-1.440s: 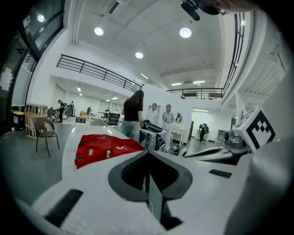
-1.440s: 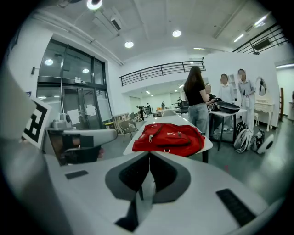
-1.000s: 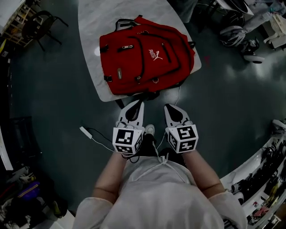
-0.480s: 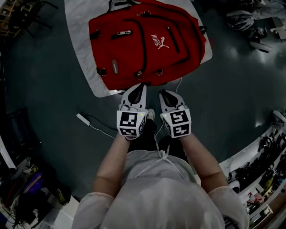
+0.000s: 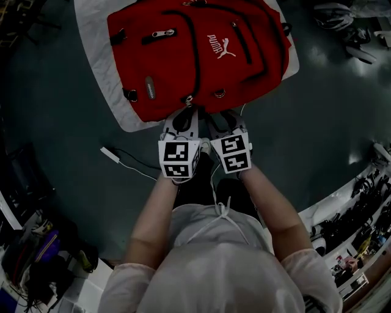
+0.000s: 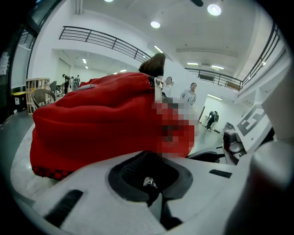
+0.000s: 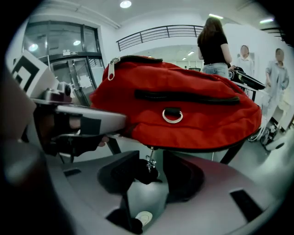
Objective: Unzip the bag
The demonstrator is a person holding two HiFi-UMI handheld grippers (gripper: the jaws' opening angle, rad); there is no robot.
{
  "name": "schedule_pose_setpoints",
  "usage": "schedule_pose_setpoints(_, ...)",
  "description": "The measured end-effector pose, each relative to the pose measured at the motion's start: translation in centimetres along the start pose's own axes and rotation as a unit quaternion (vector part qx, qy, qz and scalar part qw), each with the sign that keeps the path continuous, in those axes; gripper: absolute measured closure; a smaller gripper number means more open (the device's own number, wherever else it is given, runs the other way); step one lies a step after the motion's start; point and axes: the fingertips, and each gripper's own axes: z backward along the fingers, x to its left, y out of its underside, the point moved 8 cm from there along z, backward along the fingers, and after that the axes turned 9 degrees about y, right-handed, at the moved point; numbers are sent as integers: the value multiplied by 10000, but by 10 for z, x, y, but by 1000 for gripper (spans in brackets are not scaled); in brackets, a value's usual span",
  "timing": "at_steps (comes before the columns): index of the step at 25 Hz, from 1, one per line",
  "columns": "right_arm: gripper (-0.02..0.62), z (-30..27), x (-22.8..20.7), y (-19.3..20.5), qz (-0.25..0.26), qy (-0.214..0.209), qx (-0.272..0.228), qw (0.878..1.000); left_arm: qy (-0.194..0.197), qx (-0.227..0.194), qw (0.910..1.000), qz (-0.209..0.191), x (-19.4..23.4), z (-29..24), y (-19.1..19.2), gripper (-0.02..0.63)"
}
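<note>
Opening, right tool (image 7: 154, 172) straddles zipper pull (image 7: 149, 162) at backpack's (image 5: 195, 55) edge.

Dim and underexposed from the head view, darkening further toward the corners, with a pale smear of glare on the grey floor (image 5: 324, 67) at upper right. Far brighter from both gripper views, lit from round ceiling lights (image 6: 214, 9) overhead and nearly washed out on the white walls. Heavily fisheye-bent at the edges, ringed in black at the corners. Soft and out of focus in the near foreground, sharper on the red backpack (image 7: 183, 105), and deeply shadowed just beneath it.
</note>
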Motion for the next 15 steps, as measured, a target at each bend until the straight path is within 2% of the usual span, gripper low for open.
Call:
schedule_pose_setpoints(5, 451, -15, -1, -2, -250, 165, -57, 9995, -16, 144, 9996, -251, -3, -3, 1, 589)
schedule_pose_setpoints(7, 506, -17, -2, -2, -289, 256, -50, 9992, -14, 175, 9995, -265, -4, -4, 1, 589)
schedule_pose_setpoints(9, 548, -16, -5, -1, -262, 346, -9, 9991, -30, 183, 9994, -275, -5, -3, 2, 589)
schedule_pose_setpoints(15, 557, -14, -7, -4, 31, 411, 241, 9989, -208, 208, 9988, -390, -5, -6, 1, 589)
